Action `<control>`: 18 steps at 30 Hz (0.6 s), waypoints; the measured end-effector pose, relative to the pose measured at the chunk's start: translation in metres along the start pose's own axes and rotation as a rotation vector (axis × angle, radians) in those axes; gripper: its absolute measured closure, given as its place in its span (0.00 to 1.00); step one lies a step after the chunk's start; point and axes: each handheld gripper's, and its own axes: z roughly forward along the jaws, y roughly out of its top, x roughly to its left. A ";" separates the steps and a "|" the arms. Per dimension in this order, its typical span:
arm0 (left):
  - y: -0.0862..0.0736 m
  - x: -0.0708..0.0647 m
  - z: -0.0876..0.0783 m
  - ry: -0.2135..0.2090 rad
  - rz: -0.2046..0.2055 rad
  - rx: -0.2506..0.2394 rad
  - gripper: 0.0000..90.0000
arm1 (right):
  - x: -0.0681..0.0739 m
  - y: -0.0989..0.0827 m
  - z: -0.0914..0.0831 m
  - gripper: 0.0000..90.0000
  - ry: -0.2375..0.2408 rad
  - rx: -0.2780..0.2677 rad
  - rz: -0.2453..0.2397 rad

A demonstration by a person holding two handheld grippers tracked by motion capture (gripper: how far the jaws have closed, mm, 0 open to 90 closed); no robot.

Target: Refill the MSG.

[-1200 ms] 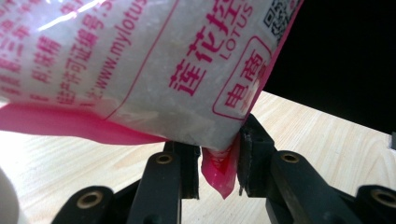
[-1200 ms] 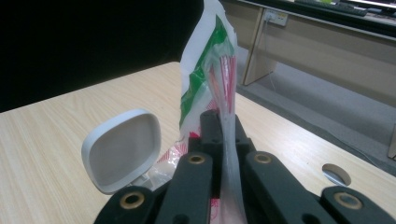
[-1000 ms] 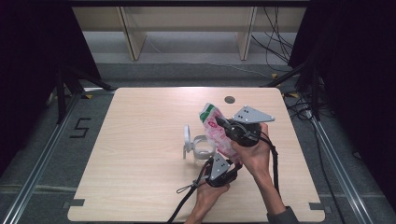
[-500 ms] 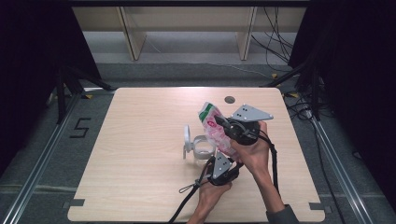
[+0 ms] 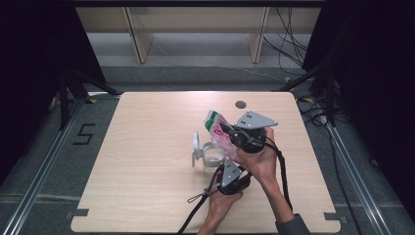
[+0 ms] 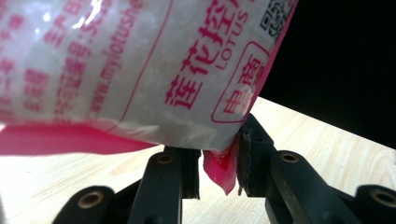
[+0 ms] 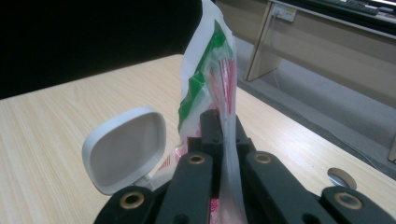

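Two grippers held one pink-and-white bag above the table, over a clear container with its white lid flipped up. Left gripper jaws nearly closed, pinching the bag's pink bottom corner. Right gripper jaws clamped tight on the bag's upper edge, green-printed top sticking up past them. Container sat just left of both grippers.

The pale wooden table lies bare left and far — only the clear lidded plastic container and pink-printed plastic bag crowd near-centre.
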 end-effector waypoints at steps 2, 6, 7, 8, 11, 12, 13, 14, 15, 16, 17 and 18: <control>-0.001 -0.001 0.001 -0.002 0.006 -0.002 0.81 | 0.000 -0.001 0.004 1.00 -0.004 -0.014 -0.013; 0.000 -0.001 0.000 -0.005 0.003 -0.006 0.81 | 0.001 0.000 0.004 1.00 0.001 -0.016 -0.013; 0.000 -0.001 0.001 -0.014 0.002 -0.008 0.81 | 0.001 0.000 0.004 1.00 0.011 -0.002 -0.013; 0.000 -0.001 0.001 -0.009 0.000 -0.004 0.81 | 0.001 0.000 0.004 1.00 0.011 0.001 -0.011; -0.001 -0.001 0.001 -0.009 0.002 -0.003 0.81 | 0.002 -0.001 0.006 1.00 0.008 0.008 -0.004; 0.000 -0.001 0.001 -0.010 0.001 -0.004 0.81 | 0.001 -0.001 0.006 1.00 0.006 0.004 -0.018; 0.000 -0.001 0.001 -0.010 -0.001 -0.006 0.81 | 0.001 -0.001 0.006 1.00 0.002 -0.005 -0.017; 0.000 -0.001 0.001 -0.011 -0.001 -0.011 0.81 | 0.002 -0.001 0.006 1.00 0.006 0.000 -0.005; 0.000 -0.001 0.001 -0.009 0.001 -0.009 0.81 | 0.001 -0.001 0.005 1.00 0.012 0.000 -0.004; 0.000 -0.001 0.002 -0.011 0.001 -0.016 0.81 | 0.001 -0.001 0.005 1.00 0.011 -0.002 -0.005; 0.000 -0.001 0.002 -0.014 0.004 -0.009 0.81 | 0.001 -0.001 0.005 1.00 0.008 -0.006 0.000; 0.000 -0.001 0.001 -0.012 0.005 -0.001 0.81 | 0.001 -0.001 0.004 1.00 0.011 0.002 -0.005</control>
